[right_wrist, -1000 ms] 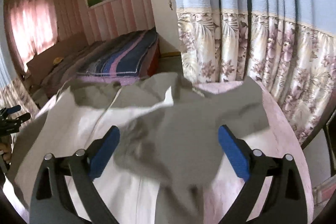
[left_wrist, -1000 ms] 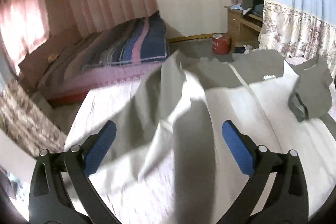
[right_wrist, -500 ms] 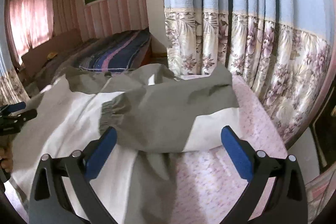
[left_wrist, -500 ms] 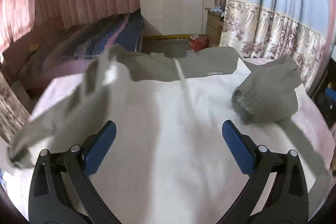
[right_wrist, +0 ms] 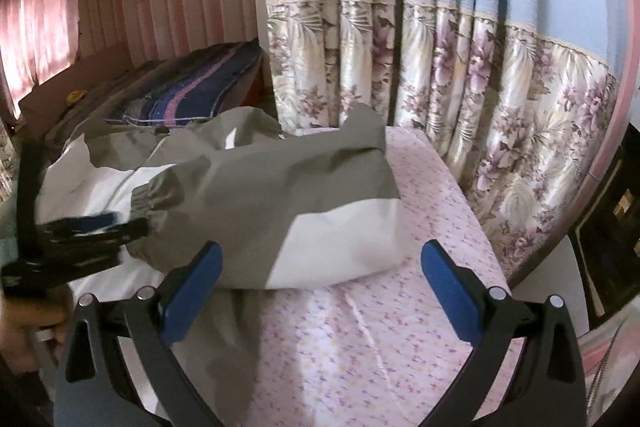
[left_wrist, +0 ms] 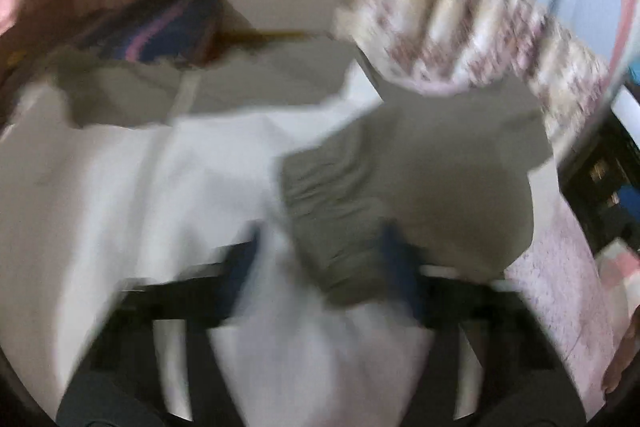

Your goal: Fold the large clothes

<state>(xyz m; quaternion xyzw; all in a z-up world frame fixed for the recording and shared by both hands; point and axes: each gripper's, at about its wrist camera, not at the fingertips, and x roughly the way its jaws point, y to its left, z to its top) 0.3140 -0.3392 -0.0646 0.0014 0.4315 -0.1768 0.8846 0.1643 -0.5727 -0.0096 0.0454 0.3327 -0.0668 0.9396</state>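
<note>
1. Grey-and-white jacket [right_wrist: 256, 187] spread over the pink floral bedsheet [right_wrist: 400, 327], one sleeve [right_wrist: 280, 195] folded across the body.
2. Left gripper [left_wrist: 320, 259] at the sleeve's gathered cuff [left_wrist: 328, 203], jaws closing, cuff fabric between the blue pads; too blurred to tell whether gripped.
3. Right gripper [right_wrist: 320, 267] hovering wide open just short of the folded sleeve, holding nothing.
4. Floral curtain [right_wrist: 480, 87] hanging just beyond the bed.
</note>
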